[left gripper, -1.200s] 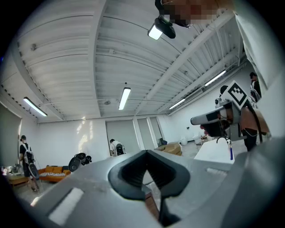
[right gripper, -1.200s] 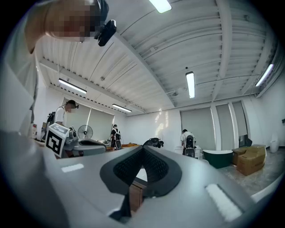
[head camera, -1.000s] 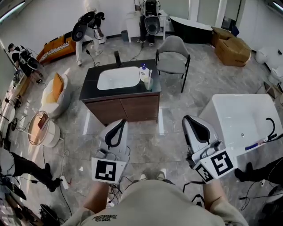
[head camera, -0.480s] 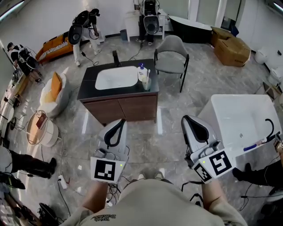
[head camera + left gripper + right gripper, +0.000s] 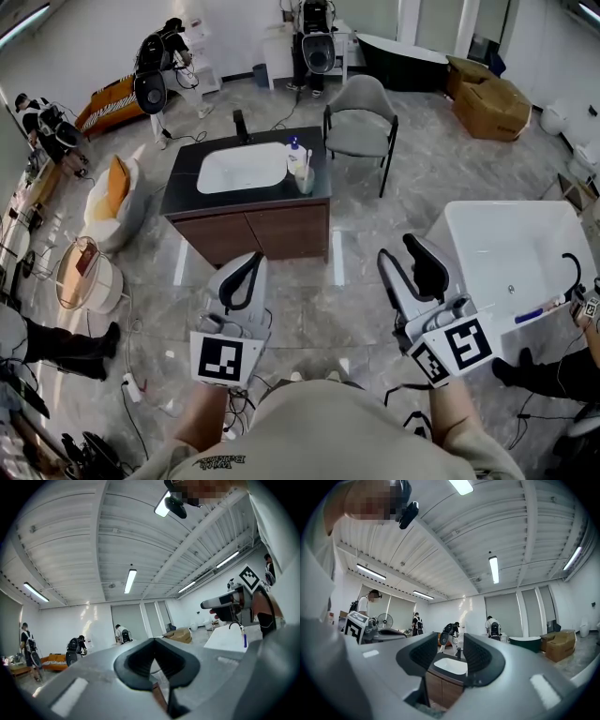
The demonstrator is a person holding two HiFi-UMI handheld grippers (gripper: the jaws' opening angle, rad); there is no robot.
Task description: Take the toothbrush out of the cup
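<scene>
The left gripper (image 5: 251,264) pointed out over the floor (image 5: 309,300) with its fingers together. The right gripper (image 5: 397,251) beside it had just been opening, its fingers apart with nothing between them. Both were well short of the vanity, whose dark tabletop (image 5: 181,187) carried a white sink (image 5: 242,167) and a black tap (image 5: 239,125). Near the tabletop's right edge stood the cup (image 5: 306,182) with the toothbrush (image 5: 309,159) upright in it (a white, blue-capped bottle (image 5: 294,156) just beside it). A grey chair (image 5: 360,117) stood beyond the vanity, and a white tub (image 5: 511,248) lay to the right.
</scene>
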